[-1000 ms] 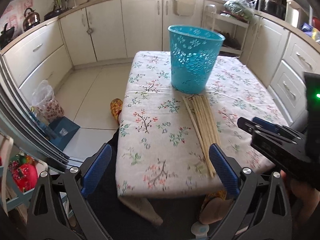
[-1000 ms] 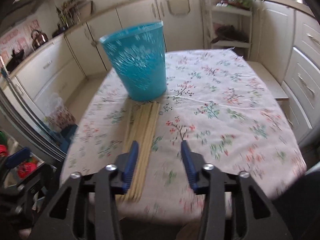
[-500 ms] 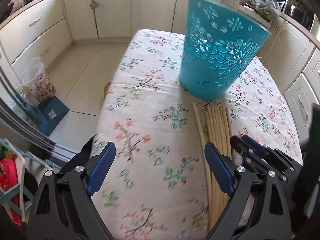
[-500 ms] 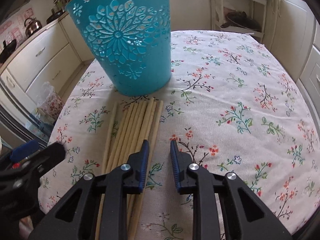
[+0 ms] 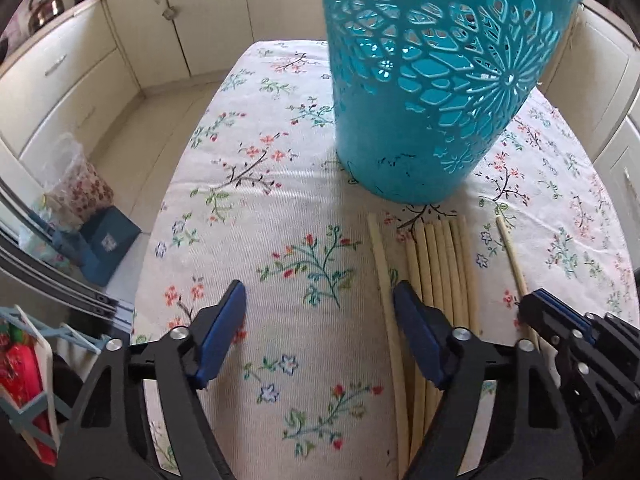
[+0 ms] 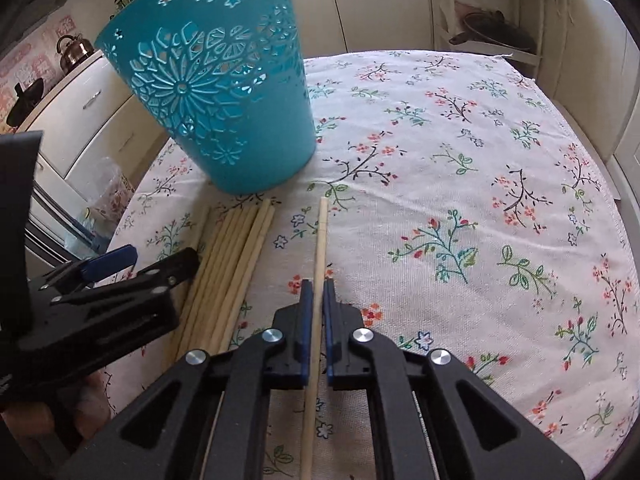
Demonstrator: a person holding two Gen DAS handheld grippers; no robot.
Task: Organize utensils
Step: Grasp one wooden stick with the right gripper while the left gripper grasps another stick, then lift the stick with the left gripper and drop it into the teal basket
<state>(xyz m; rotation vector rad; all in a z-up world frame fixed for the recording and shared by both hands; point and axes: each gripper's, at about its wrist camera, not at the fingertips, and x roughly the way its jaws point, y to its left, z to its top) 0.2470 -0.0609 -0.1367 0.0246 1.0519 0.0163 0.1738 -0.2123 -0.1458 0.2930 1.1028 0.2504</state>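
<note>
A blue cut-out plastic basket (image 5: 440, 80) (image 6: 224, 92) stands upright on the flowered tablecloth (image 5: 280, 208). In front of it lies a bundle of pale wooden chopsticks (image 5: 440, 260) (image 6: 236, 256). My right gripper (image 6: 315, 292) (image 5: 540, 308) is shut on one chopstick (image 6: 321, 236) (image 5: 510, 252) that lies apart, right of the bundle. My left gripper (image 5: 320, 312) (image 6: 148, 264) hangs low over the cloth with its jaws closing. Another single chopstick (image 5: 382, 272) lies between them, close to the right finger, and no pad touches it.
The table's left edge (image 5: 160, 216) drops to a tiled floor with a plastic bag (image 5: 80, 184) and a blue box (image 5: 108, 240). Cream kitchen cabinets (image 5: 100, 60) ring the room. A shelf rack (image 6: 492, 20) stands behind the table.
Both grippers came down and forward over the chopsticks. The right jaws closed on one chopstick, which now lies aside from the bundle. The left jaws narrowed.
</note>
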